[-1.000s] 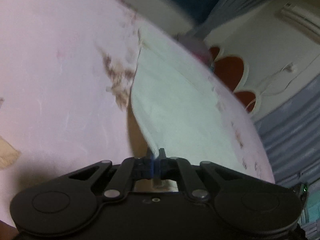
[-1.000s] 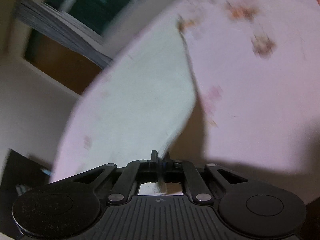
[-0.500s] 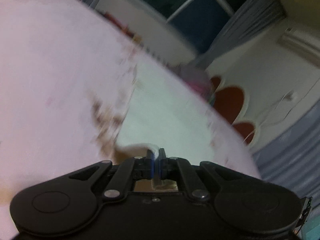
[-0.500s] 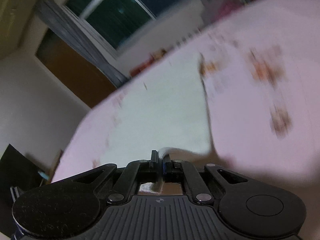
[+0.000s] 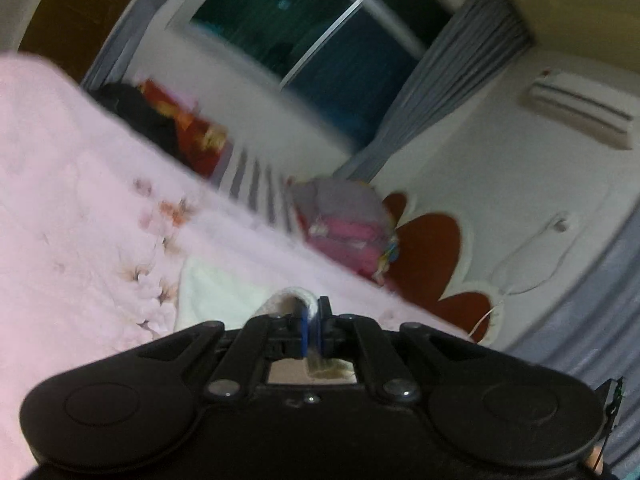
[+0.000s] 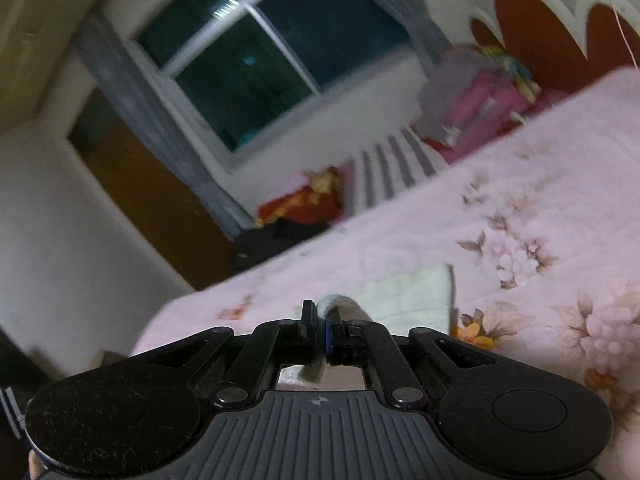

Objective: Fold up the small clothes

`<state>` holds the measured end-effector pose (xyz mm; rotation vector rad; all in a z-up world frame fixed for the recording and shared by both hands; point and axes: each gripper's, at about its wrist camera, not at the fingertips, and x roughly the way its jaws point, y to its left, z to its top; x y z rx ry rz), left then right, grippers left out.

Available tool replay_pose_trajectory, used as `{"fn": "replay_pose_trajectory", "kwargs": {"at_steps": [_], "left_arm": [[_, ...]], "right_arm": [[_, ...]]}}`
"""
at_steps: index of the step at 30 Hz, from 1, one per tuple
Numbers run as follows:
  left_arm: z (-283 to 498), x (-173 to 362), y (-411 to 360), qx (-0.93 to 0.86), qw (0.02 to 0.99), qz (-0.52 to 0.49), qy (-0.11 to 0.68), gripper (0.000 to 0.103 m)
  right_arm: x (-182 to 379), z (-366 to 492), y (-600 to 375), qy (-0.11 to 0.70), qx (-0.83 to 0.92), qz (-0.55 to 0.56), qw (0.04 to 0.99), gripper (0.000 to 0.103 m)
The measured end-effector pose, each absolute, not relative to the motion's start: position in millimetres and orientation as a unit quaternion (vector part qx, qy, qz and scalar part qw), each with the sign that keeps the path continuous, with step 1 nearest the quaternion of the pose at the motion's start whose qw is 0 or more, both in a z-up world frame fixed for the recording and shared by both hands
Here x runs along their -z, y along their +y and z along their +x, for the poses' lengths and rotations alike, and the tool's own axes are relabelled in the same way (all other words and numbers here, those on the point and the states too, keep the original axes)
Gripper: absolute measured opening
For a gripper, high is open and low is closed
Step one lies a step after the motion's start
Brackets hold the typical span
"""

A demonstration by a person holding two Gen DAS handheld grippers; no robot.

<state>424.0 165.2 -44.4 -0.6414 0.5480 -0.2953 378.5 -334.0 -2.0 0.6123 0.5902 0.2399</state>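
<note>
A small pale cream garment lies on a pink flowered bedspread. My left gripper is shut on one edge of it, and the cloth curls up over the fingertips. My right gripper is shut on another edge of the same garment, which bends over the tips in a small loop. Most of the garment lies flat ahead of both grippers, low in each view. The bedspread fills the right of the right wrist view.
Past the bed's far edge are a pile of pink and grey clothes, red and dark items, a striped panel, a dark window with grey curtains, and a red and white headboard.
Both grippers have swung forward and tilted up while holding the garment's edge. The cloth, spread wide before, now shows as a short strip, and the room beyond the bed has come into view.
</note>
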Motion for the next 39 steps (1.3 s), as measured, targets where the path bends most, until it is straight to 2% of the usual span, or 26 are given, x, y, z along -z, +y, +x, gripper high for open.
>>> {"fn": "replay_pose_trajectory", "kwargs": {"at_steps": [6,15,17,18,19,20,21,22,23,27,29,35,36,37,38,39], "left_arm": [[498.7,100.7,178.0,0.134,0.879,-0.324,0.323,0.003],[577.5,139.9,178.9,0.14,0.865,-0.32,0.36,0.004],[586.8,144.9,177.2,0.139,0.866,-0.314,0.363,0.009],[590.5,146.8,177.5,0.128,0.868,-0.312,0.364,0.017],[592.9,148.0,179.2,0.119,0.871,-0.311,0.362,0.029],[594.2,148.0,182.1,0.108,0.873,-0.313,0.359,0.035],[594.7,147.8,185.3,0.099,0.874,-0.316,0.355,0.049],[594.2,146.8,188.7,0.093,0.876,-0.32,0.35,0.057],[592.5,146.0,192.6,0.091,0.878,-0.322,0.343,0.057],[598.7,143.3,189.9,0.106,0.885,-0.276,0.359,0.043],[605.4,142.4,179.2,0.125,0.888,-0.232,0.377,0.041],[618.3,149.7,140.0,0.143,0.898,-0.089,0.407,0.039],[618.6,151.4,135.4,0.144,0.898,-0.075,0.408,0.032],[618.6,152.9,131.5,0.146,0.899,-0.062,0.409,0.028],[618.1,154.2,127.9,0.147,0.899,-0.051,0.409,0.024],[617.8,154.9,126.7,0.148,0.9,-0.05,0.406,0.012]], "right_arm": [[84.4,463.4,-350.4,0.349,-0.07,0.338,0.871,0.003],[129.1,525.8,-365.3,0.376,-0.043,0.374,0.847,0.003],[136.1,537.7,-367.5,0.374,-0.04,0.38,0.845,0.003],[139.2,543.1,-369.4,0.369,-0.039,0.38,0.847,0.004],[140.0,547.0,-369.8,0.367,-0.038,0.377,0.85,0.013],[141.0,549.7,-370.8,0.361,-0.036,0.374,0.854,0.031],[140.1,550.6,-371.0,0.351,-0.03,0.371,0.859,0.044],[137.5,548.9,-372.8,0.338,-0.021,0.367,0.867,0.059],[135.7,547.4,-375.3,0.324,-0.015,0.361,0.874,0.059],[132.9,551.4,-370.7,0.342,-0.036,0.323,0.882,0.057],[136.2,559.4,-361.1,0.365,-0.046,0.281,0.887,0.048],[155.9,577.0,-329.7,0.418,-0.05,0.158,0.893,0.037],[158.5,577.6,-327.4,0.418,-0.05,0.148,0.895,0.035],[159.2,577.4,-324.8,0.417,-0.05,0.138,0.897,0.027],[159.9,577.3,-322.8,0.416,-0.053,0.133,0.898,0.014],[160.7,577.2,-321.2,0.417,-0.06,0.133,0.897,0.008]]}}
